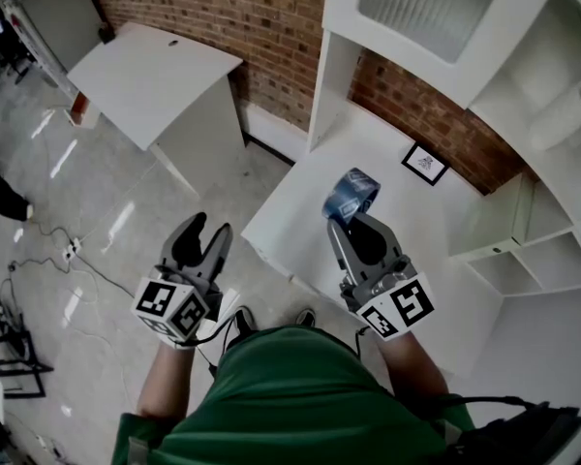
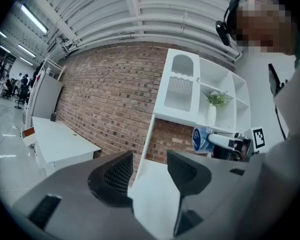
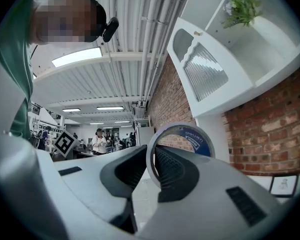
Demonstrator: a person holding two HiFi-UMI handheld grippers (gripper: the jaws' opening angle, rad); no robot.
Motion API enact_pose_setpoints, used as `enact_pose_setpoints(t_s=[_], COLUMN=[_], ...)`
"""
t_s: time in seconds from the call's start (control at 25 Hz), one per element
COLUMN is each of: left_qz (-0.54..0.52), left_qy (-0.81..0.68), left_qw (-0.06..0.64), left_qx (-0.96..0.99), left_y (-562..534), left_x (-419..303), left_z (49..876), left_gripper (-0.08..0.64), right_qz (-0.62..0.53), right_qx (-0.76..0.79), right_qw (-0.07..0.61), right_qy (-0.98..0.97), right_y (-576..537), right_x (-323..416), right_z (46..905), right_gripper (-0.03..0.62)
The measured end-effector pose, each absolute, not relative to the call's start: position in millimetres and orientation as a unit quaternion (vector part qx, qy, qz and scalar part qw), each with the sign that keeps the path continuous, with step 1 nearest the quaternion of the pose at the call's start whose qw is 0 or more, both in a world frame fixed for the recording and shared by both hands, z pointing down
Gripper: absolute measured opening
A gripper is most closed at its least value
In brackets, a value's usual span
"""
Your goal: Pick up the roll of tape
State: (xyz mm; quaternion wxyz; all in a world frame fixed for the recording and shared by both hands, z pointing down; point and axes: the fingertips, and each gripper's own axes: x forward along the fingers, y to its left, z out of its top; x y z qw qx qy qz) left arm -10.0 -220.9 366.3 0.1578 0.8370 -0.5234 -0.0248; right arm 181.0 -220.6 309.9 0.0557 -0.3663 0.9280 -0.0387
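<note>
A blue roll of tape is lifted above the white table, with my right gripper shut on its wall. In the right gripper view one jaw sits inside the ring of the roll of tape and the other outside it, at my right gripper. My left gripper hangs open and empty over the floor, left of the table. The left gripper view shows my left gripper with a wide gap, and the roll of tape off to its right.
A small framed picture stands at the back of the table against the brick wall. White shelves rise at the right, with a potted plant on one. Another white table stands at the far left. Cables lie on the floor.
</note>
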Motion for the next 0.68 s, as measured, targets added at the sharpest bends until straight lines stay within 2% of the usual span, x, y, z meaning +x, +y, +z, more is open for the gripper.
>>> enact_pose_setpoints(t_s=[0.68], left_qz=[-0.032], left_qy=[-0.550], left_qw=[0.152], left_qx=[0.821], left_y=[-204.8], left_x=[15.1], left_z=[370.3], left_gripper=[0.224], right_qz=[-0.054], right_qx=[-0.354], right_qw=[0.050], right_qy=[0.933], right_y=[-227.5], right_x=[214.9], right_z=[328.7], right_gripper=[0.064])
